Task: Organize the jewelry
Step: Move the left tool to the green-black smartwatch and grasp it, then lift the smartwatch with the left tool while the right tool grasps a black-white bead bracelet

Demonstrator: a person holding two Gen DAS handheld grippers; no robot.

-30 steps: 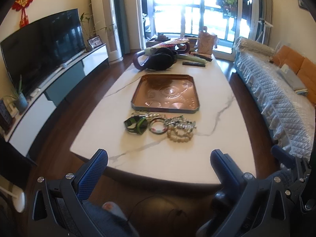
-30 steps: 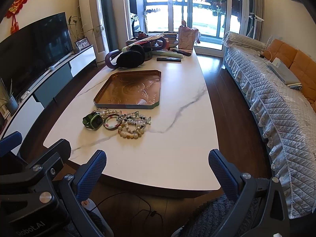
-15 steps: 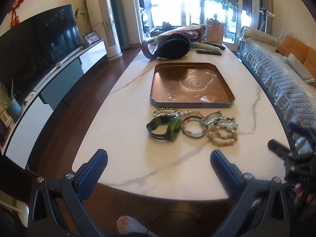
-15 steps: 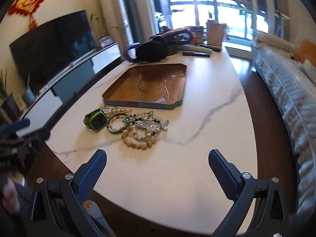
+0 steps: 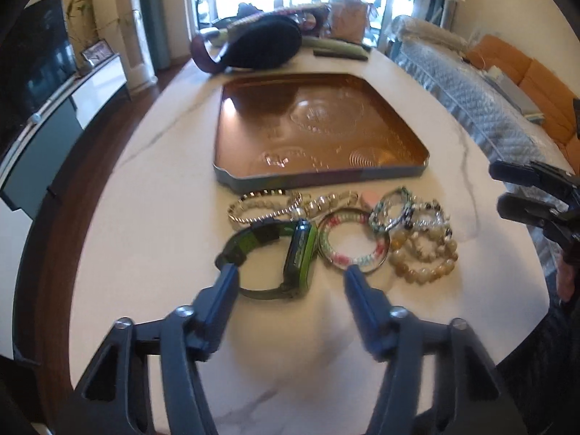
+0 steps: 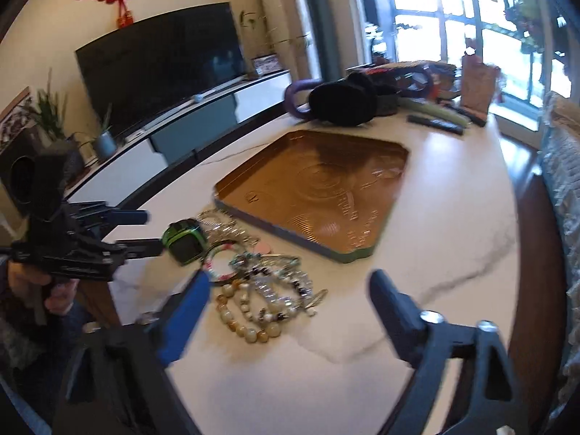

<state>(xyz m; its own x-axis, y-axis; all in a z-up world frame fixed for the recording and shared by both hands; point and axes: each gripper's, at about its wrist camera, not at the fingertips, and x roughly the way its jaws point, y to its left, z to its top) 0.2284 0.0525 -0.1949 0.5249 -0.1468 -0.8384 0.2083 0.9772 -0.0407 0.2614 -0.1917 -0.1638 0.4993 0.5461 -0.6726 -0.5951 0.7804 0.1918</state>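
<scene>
A heap of jewelry lies on the white marble table (image 5: 145,217) in front of an empty copper tray (image 5: 319,127): a green and black watch (image 5: 286,253), a pink and green bangle (image 5: 353,243), beige bead bracelets (image 5: 424,257) and silver chain bracelets (image 5: 268,206). My left gripper (image 5: 290,275) is open, its fingers either side of the watch, just short of it. My right gripper (image 6: 290,290) is open above the bead bracelets (image 6: 250,319), near the tray (image 6: 319,188). The watch (image 6: 185,241) also shows in the right wrist view.
A black bag with a purple handle (image 5: 261,43), a remote (image 5: 340,54) and other items lie at the table's far end. A TV stand (image 6: 188,123) runs along the left, a covered sofa (image 5: 482,116) on the right.
Both grippers have moved forward and down over the table towards the jewelry. The left one has narrowed somewhat and now brackets the watch; the right one has swung left over the beads.
</scene>
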